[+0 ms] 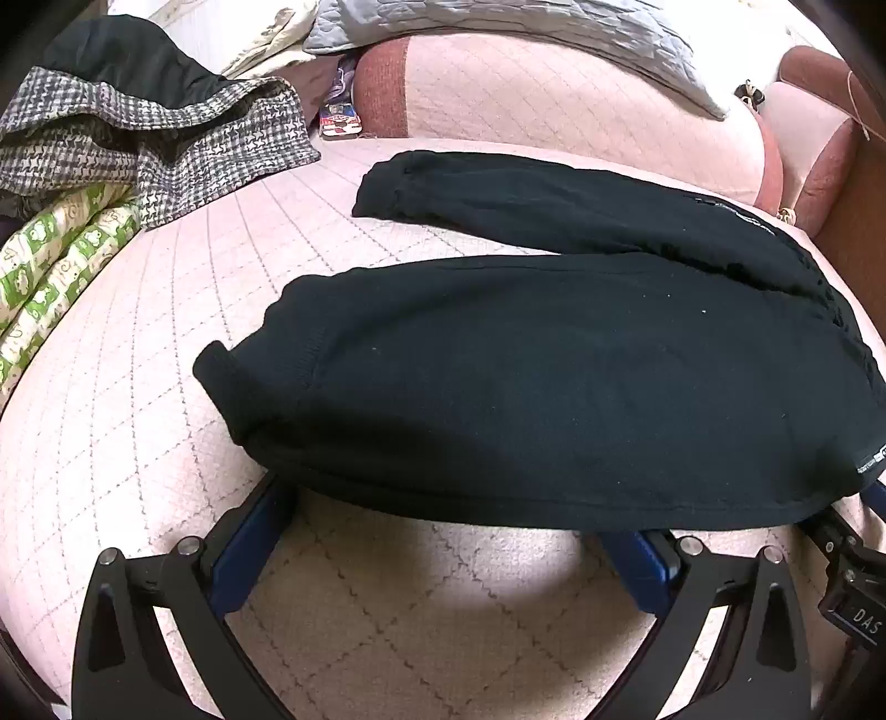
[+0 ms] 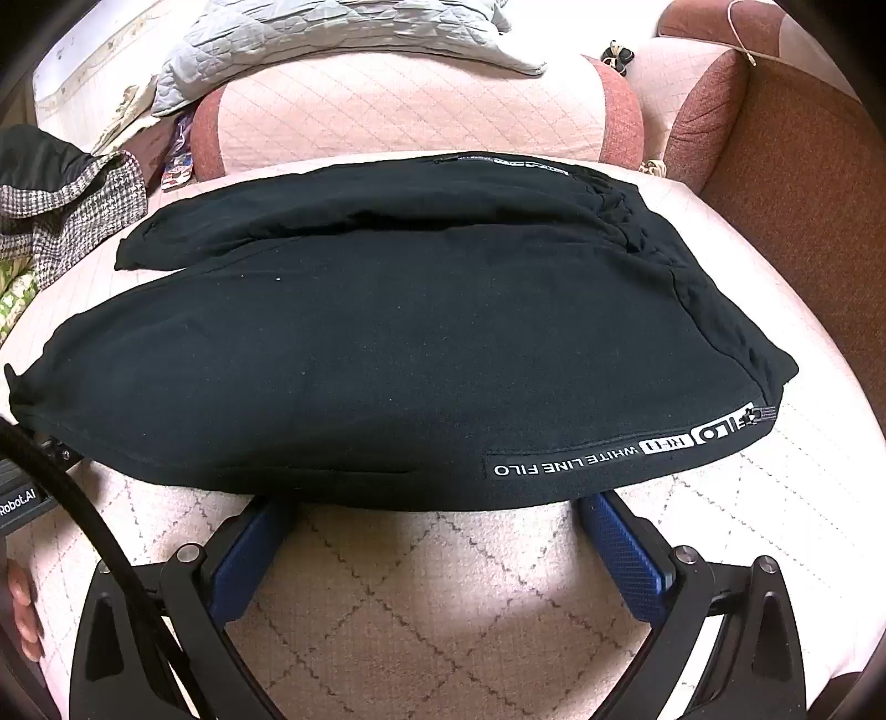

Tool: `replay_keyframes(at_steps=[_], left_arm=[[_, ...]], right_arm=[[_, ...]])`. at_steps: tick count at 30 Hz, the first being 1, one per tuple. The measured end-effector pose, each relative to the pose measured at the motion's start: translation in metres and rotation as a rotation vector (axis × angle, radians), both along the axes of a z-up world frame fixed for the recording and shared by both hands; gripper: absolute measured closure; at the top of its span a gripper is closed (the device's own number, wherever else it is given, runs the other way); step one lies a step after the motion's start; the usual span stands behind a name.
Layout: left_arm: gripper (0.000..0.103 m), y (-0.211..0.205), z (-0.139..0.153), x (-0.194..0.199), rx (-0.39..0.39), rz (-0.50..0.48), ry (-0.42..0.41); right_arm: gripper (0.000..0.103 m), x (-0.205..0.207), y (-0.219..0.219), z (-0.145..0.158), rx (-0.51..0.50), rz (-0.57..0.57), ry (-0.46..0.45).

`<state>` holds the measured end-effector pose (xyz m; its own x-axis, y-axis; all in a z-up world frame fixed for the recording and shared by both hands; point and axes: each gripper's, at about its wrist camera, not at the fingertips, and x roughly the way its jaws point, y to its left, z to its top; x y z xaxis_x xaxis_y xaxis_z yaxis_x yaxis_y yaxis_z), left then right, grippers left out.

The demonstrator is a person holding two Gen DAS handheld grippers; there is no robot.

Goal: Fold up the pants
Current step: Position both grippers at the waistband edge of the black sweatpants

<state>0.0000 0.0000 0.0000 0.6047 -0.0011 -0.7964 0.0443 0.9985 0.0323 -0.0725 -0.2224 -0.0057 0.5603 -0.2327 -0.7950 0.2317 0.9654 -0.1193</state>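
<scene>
Black sweatpants (image 1: 554, 365) lie flat on a pink quilted sofa seat (image 1: 166, 421), legs pointing left, waistband at the right. The near leg's cuff (image 1: 221, 376) is at the left; the far leg (image 1: 526, 205) angles away behind it. My left gripper (image 1: 443, 504) is open, its blue fingers (image 1: 255, 537) slid under the near leg's lower edge. In the right wrist view the pants (image 2: 387, 360) show a white-lettered pocket strip (image 2: 626, 448). My right gripper (image 2: 437, 504) is open, with its fingers (image 2: 626, 548) under the edge near the waist.
A houndstooth garment (image 1: 166, 138) and a green-patterned cloth (image 1: 55, 260) lie at the left. A grey quilted blanket (image 1: 498, 27) drapes over the pink backrest (image 1: 554, 105). A brown armrest (image 2: 803, 183) stands at the right. The left gripper's body (image 2: 22, 487) shows at the right wrist view's left edge.
</scene>
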Motion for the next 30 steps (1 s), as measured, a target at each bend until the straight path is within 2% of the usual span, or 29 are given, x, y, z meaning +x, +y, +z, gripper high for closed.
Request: replay_keyframes(at_steps=[21, 30], left_arm=[[0.0, -0.001, -0.0025, -0.0013, -0.011, 0.004, -0.006], [0.0, -0.0051, 0.0008, -0.0036, 0.035, 0.014, -0.013]], right_arm=[[0.0, -0.0011, 0.0007, 0.0009, 0.014, 0.0, -0.005], [0.0, 0.0004, 0.0044, -0.0008, -0.007, 0.0, 0.002]])
